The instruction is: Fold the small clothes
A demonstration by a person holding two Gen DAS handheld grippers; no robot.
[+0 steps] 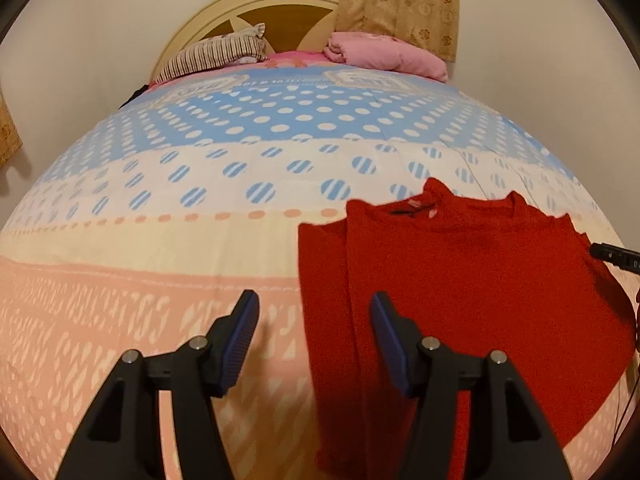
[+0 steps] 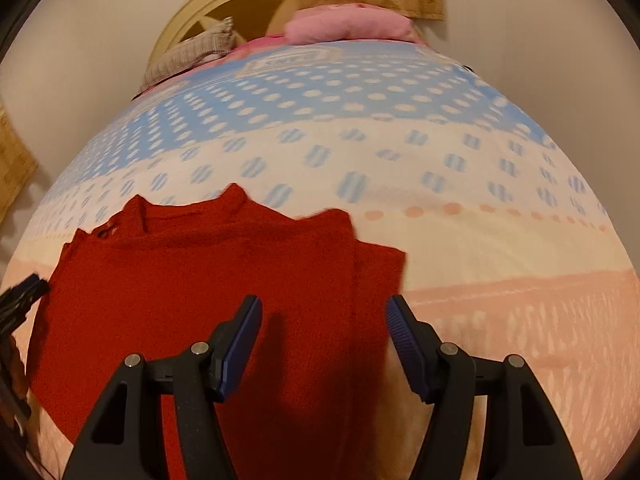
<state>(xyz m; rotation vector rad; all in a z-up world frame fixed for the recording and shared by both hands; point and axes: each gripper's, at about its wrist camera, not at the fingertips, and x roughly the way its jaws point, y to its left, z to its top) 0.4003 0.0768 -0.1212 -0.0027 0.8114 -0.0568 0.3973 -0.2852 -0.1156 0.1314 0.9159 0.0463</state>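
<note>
Left gripper (image 1: 314, 300): fingers spread wide, nothing between them — above the sweater's left edge
Red sweater (image 1: 460, 280): flat on the bedspread (image 1: 160, 240) near the bed's foot edge, collar toward the headboard (image 1: 256, 8), one side folded inward
Right gripper (image 2: 324, 304): fingers parted, empty — over the sweater's right edge

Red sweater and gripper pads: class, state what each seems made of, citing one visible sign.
Red sweater: probably knitted wool or acrylic; matte, fuzzy, nubbly surface. Left gripper pads: likely rubber or soft plastic; dark blue, finely ribbed. Headboard: seemingly cream-painted wood; smooth sheen.
</note>
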